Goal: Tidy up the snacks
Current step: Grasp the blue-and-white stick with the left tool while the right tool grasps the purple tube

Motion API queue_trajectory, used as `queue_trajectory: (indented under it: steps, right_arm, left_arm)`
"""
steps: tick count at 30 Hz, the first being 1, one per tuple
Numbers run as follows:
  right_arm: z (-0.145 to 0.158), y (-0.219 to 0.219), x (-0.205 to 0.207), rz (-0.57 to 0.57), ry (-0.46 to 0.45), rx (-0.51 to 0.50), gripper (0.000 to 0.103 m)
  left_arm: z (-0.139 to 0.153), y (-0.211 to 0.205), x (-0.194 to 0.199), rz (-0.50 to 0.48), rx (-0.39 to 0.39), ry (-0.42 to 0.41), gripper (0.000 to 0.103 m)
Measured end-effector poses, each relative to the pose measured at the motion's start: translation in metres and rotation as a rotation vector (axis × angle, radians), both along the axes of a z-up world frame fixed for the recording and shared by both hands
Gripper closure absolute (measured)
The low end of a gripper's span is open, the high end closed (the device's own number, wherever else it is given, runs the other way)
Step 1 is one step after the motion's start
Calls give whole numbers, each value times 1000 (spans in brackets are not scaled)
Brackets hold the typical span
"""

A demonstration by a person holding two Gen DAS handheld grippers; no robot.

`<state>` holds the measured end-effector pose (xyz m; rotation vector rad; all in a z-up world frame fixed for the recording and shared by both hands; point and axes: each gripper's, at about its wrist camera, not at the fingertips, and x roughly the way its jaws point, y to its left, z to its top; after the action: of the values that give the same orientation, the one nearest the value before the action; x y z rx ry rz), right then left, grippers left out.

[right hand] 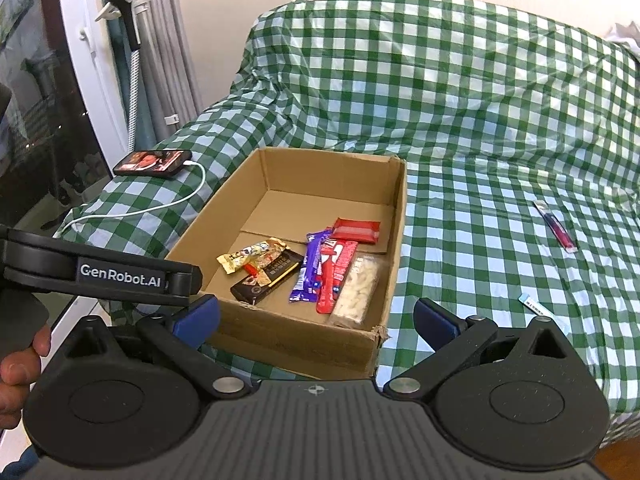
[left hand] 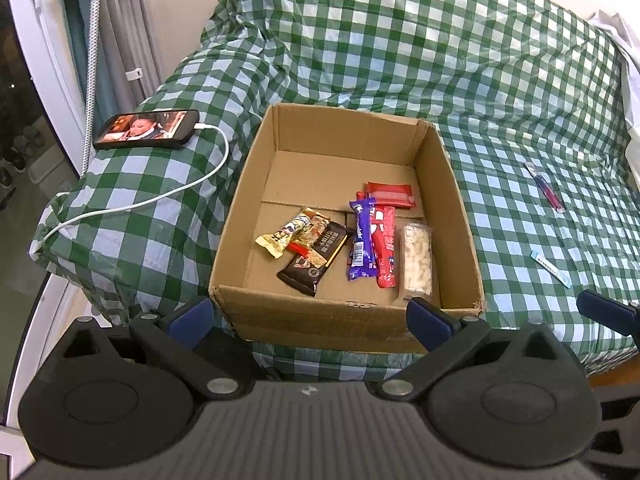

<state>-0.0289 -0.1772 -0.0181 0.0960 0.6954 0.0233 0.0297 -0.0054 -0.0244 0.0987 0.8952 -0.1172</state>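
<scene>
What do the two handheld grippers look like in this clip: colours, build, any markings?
Both the left gripper and right gripper have black plastic bodies, ribbed grey centre plates, round side housings, silver pivot pins and blue fingertip pads. The left one's side reads "GenRobot.AI" in white.

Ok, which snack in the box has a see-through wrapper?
The clear-wrapped pale bar, lying along the cardboard box's right wall; every other snack has a coloured, opaque wrapper.

Snacks in and beside the cardboard box (left hand: 256, 184)

Snack bars (left hand: 372, 240) lie inside the box; phone (left hand: 147, 129) left of it; two sachets (left hand: 545, 186) on the cloth, right.
</scene>
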Motion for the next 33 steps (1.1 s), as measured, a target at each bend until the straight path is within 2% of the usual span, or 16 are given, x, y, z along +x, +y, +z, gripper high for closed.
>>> queue_trajectory:
  steps: [6, 10, 14, 19, 23, 25, 29, 33]
  right_arm:
    - [0, -28, 0, -84, -19, 2, 1]
    - [0, -73, -10, -206, -31, -8, 1]
    - [-12, -134, -25, -369, -19, -5, 1]
    - [-33, -209, -41, -552, 10, -22, 1]
    - [-49, -264, -56, -688, 31, 9, 1]
    - [-57, -288, -61, -742, 44, 35, 1]
    - [-77, -328, -68, -811, 76, 69, 1]
    - [-96, -359, -66, -842, 111, 102, 1]
  left_arm:
    - [1, -28, 13, -39, -8, 38, 0]
    - [-4, -68, 25, -92, -5, 78, 0]
    - [-14, -129, 38, -157, 1, 126, 0]
    - [-37, -223, 59, -233, -37, 217, 0]
    - [-73, -302, 89, -211, -133, 400, 0]
    - [-95, -343, 104, -200, -149, 453, 0]
    - [-151, -409, 141, -150, -103, 541, 0]
    - [-205, -443, 176, -35, -86, 647, 0]
